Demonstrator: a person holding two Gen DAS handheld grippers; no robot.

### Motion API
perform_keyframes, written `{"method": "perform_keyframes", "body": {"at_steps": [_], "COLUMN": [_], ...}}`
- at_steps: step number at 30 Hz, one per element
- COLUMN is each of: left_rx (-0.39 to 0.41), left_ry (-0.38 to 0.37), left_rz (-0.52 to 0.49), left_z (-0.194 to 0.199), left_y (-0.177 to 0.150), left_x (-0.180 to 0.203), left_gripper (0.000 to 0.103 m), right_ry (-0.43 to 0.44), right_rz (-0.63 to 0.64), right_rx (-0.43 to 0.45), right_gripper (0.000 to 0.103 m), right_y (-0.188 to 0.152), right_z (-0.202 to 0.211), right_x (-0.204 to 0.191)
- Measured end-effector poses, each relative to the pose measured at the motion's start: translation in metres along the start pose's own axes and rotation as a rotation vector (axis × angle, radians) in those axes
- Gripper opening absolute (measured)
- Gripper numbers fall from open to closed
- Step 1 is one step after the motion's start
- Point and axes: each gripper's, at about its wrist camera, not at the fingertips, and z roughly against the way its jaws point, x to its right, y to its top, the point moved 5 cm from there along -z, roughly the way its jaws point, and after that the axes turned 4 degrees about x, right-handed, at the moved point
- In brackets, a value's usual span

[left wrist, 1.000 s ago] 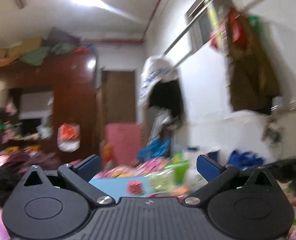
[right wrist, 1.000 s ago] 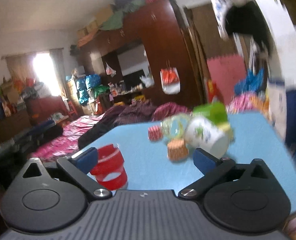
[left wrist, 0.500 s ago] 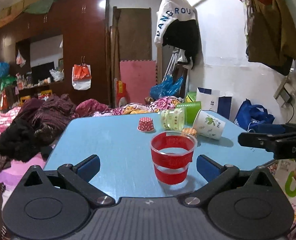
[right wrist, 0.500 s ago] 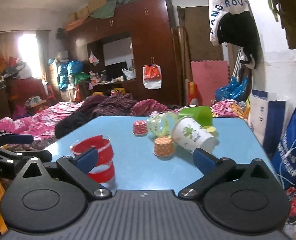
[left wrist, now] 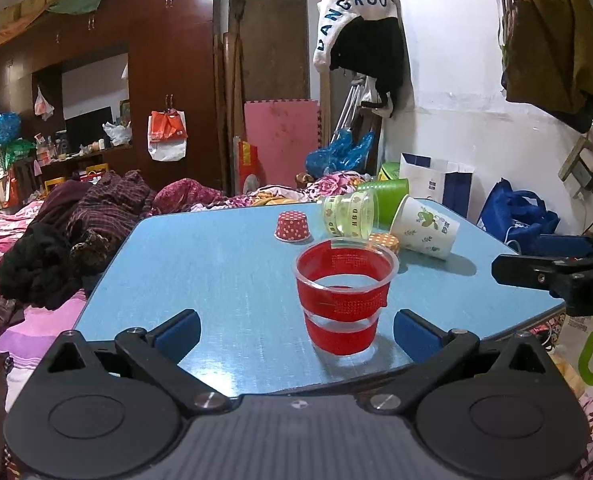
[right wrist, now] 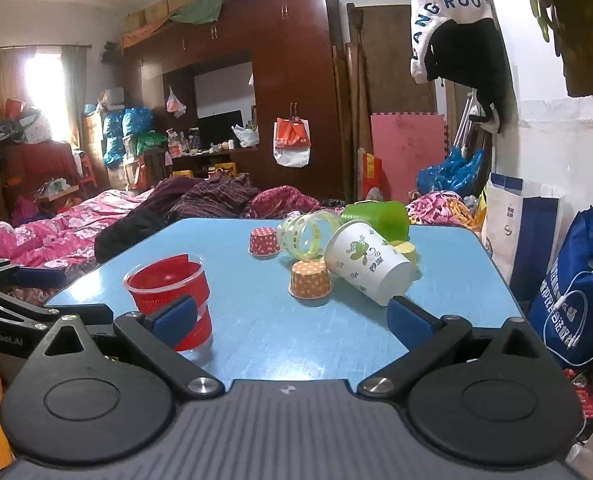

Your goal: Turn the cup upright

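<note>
My left gripper (left wrist: 294, 330) is spread wide, empty, low in the frame. A red-banded clear plastic cup (left wrist: 346, 298) stands upright at centre on the blue table (left wrist: 216, 264), between its fingers, seemingly already righted. My right gripper (right wrist: 292, 318), equally wide, faces a white paper cup (right wrist: 366, 268) lying on its side right of centre, likely next.

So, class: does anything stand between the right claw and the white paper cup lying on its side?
Nothing visible does. Only bare table lies between the right claw and the white paper cup. The orange dotted cup sits close on its left, off the direct line.
</note>
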Motion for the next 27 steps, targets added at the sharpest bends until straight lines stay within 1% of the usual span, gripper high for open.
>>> {"method": "perform_keyframes", "body": {"at_steps": [14,27], "left_rx": [-0.008,0.007], "left_ry": [-0.003,-0.022], "left_rz": [0.009,0.010], "left_z": [-0.0014,0.0001], "left_y": [-0.0007,-0.0011], "left_x": [0.0052,0.0104], "left_gripper": [0.103,0.103], "right_ry": [-0.011,-0.006], "right_rz": [-0.018,-0.019], "right_rx": [-0.004,0.000], "right_gripper": [0.102,0.102], "right_y": [-0.0014,-0.0020], "right_z": [0.0039,0.0064], "right_x": [0.0060,0.0056]}}
